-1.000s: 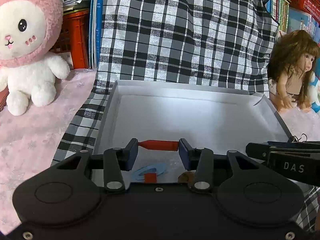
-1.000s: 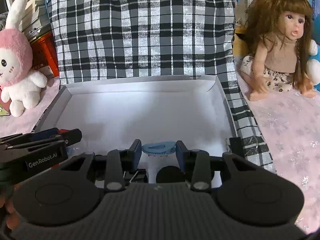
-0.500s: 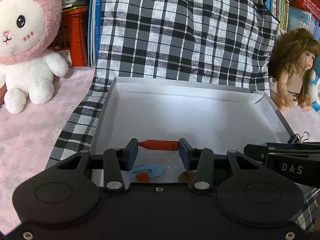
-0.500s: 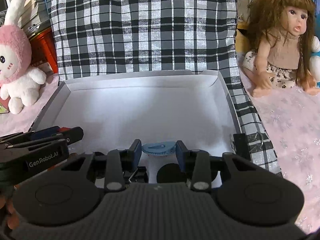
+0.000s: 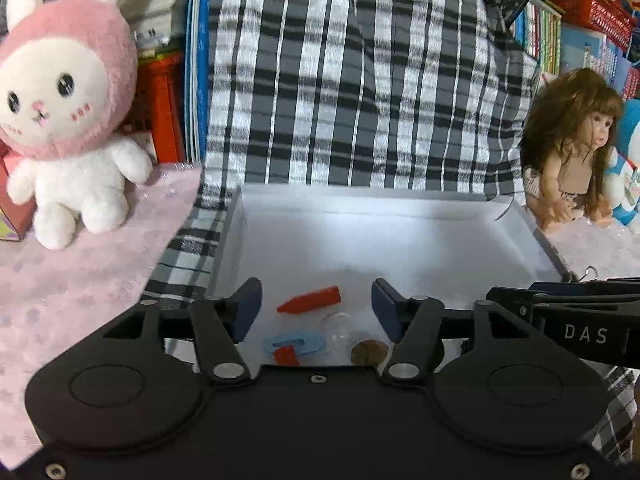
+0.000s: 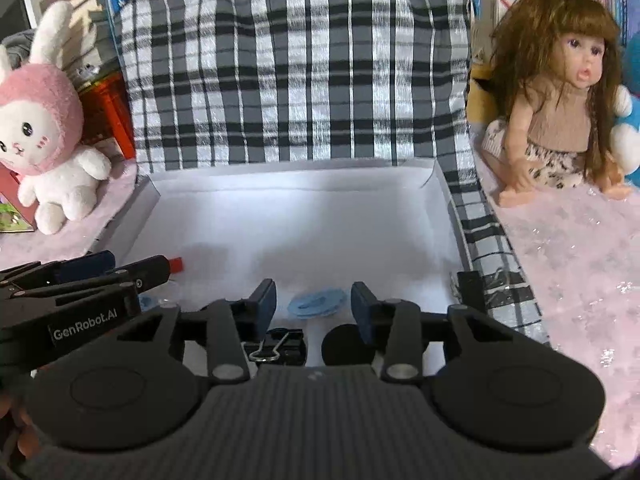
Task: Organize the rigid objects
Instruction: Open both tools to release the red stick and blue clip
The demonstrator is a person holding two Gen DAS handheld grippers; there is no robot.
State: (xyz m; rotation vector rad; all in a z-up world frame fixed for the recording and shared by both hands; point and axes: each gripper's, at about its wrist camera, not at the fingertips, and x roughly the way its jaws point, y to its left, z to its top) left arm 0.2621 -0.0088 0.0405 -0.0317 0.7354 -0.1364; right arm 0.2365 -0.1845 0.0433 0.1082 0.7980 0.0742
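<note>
A shallow white box (image 5: pixel 360 204) (image 6: pixel 288 178) lies on a plaid cloth. My left gripper (image 5: pixel 316 310) hovers over its near edge with its jaws opening; an orange-red cone piece (image 5: pixel 310 300) lies loose on the box floor between them, touching neither pad. Closer in lie a blue ring piece (image 5: pixel 294 342) and a brown coin (image 5: pixel 369 352). My right gripper (image 6: pixel 314 306) is also opening its jaws; a blue disc (image 6: pixel 317 303) rests on the box floor between them, untouched. A black binder clip (image 6: pixel 276 346) and a black disc (image 6: pixel 347 345) lie nearer the camera.
A pink and white plush rabbit (image 5: pixel 64 128) (image 6: pixel 44 136) sits at the left on a pink sheet. A long-haired doll (image 5: pixel 576 152) (image 6: pixel 560 96) sits at the right. Books and a red crate stand behind. Another binder clip (image 6: pixel 476 288) lies on the cloth by the box's right wall.
Both grippers have spread their jaws. The orange-red cone has dropped from the left gripper onto the box floor, and the blue disc has left the right gripper. Both grippers have lifted slightly.
</note>
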